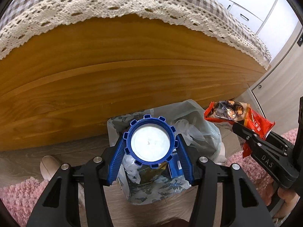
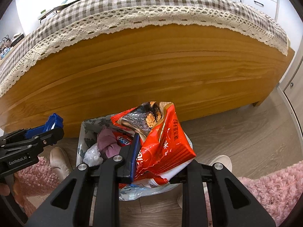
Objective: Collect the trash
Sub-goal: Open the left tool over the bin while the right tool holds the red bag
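Both claws tilt down over the trash bin (image 1: 198, 132) by the wooden bed (image 1: 132, 79). Left gripper (image 1: 151, 141) pinches a blue lid (image 1: 151, 141) right above the bin (white inside facing up), right gripper (image 2: 157, 158) clamps a red snack bag (image 2: 162, 141) beside it.

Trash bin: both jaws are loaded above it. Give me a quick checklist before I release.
1. Blue cap gripped by left gripper: ok.
2. Cap over the trash bin opening: ok.
3. Red snack bag gripped by right gripper: ok.
4. Bag over the bin in the right wrist view: ok.
5. Room left in the bin: cannot tell.
6. Liner opening clear: cannot tell.
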`<move>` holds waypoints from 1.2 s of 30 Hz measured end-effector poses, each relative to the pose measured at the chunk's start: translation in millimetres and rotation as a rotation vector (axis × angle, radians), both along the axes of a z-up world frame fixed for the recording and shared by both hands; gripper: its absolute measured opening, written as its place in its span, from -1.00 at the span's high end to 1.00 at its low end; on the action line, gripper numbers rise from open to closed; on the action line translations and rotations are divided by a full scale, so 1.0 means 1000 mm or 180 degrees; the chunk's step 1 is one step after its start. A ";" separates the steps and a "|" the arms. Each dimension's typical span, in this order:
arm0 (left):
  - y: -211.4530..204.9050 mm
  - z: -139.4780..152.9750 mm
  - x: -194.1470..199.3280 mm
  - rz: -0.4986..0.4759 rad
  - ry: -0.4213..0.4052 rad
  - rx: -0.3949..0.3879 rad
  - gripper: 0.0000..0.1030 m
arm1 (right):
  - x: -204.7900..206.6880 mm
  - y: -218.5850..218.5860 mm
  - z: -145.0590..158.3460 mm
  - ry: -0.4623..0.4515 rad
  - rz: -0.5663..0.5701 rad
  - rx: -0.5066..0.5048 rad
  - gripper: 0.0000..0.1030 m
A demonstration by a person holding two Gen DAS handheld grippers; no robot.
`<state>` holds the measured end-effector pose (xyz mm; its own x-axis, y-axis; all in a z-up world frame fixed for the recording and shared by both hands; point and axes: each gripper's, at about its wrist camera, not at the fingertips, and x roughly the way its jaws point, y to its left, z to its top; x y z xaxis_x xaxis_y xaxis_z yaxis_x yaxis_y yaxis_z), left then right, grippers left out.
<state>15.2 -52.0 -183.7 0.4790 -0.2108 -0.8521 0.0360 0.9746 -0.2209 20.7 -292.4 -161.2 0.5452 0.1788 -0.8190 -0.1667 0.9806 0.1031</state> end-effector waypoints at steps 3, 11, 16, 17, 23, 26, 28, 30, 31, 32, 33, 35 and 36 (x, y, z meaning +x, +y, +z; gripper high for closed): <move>-0.002 -0.006 0.004 -0.0012 0.0067 0.0001 0.00 | 0.003 0.001 -0.003 0.0030 -0.0023 -0.0010 0.56; 0.003 -0.028 0.004 -0.0027 0.0331 0.0011 0.00 | 0.004 -0.006 -0.008 0.0081 -0.0175 0.0011 0.55; 0.005 -0.046 0.008 -0.0030 0.0571 -0.0066 0.00 | 0.006 -0.011 -0.017 0.0180 -0.0193 0.0052 0.56; 0.004 -0.048 0.009 -0.0033 0.0604 -0.0089 0.00 | 0.007 -0.011 -0.019 0.0193 -0.0192 0.0058 0.56; -0.010 -0.050 0.012 -0.0159 0.0565 -0.0124 -0.02 | 0.005 -0.010 -0.023 0.0243 -0.0107 0.0131 0.55; -0.014 -0.048 0.013 -0.0140 0.0551 -0.0084 -0.32 | 0.005 -0.008 -0.024 0.0236 -0.0076 0.0117 0.56; -0.013 -0.046 0.013 -0.0099 0.0530 -0.0043 -0.49 | 0.005 -0.009 -0.025 0.0247 -0.0075 0.0118 0.56; -0.011 -0.044 0.013 -0.0048 0.0506 -0.0007 -0.75 | 0.004 -0.008 -0.024 0.0242 -0.0086 0.0119 0.56; -0.009 -0.043 0.012 -0.0013 0.0495 0.0014 -0.83 | 0.003 -0.008 -0.023 0.0229 -0.0087 0.0110 0.56; -0.006 -0.042 0.012 0.0050 0.0471 0.0031 -0.85 | 0.003 -0.007 -0.023 0.0223 -0.0082 0.0100 0.55; -0.003 -0.041 0.011 0.0088 0.0468 0.0019 -0.85 | 0.003 -0.008 -0.023 0.0225 -0.0075 0.0093 0.56; 0.002 -0.041 0.010 0.0147 0.0493 -0.0055 -0.85 | 0.002 -0.006 -0.023 0.0233 -0.0059 0.0065 0.55; 0.005 -0.041 0.010 0.0183 0.0512 -0.0089 -0.85 | 0.002 -0.005 -0.024 0.0244 -0.0046 0.0047 0.56</move>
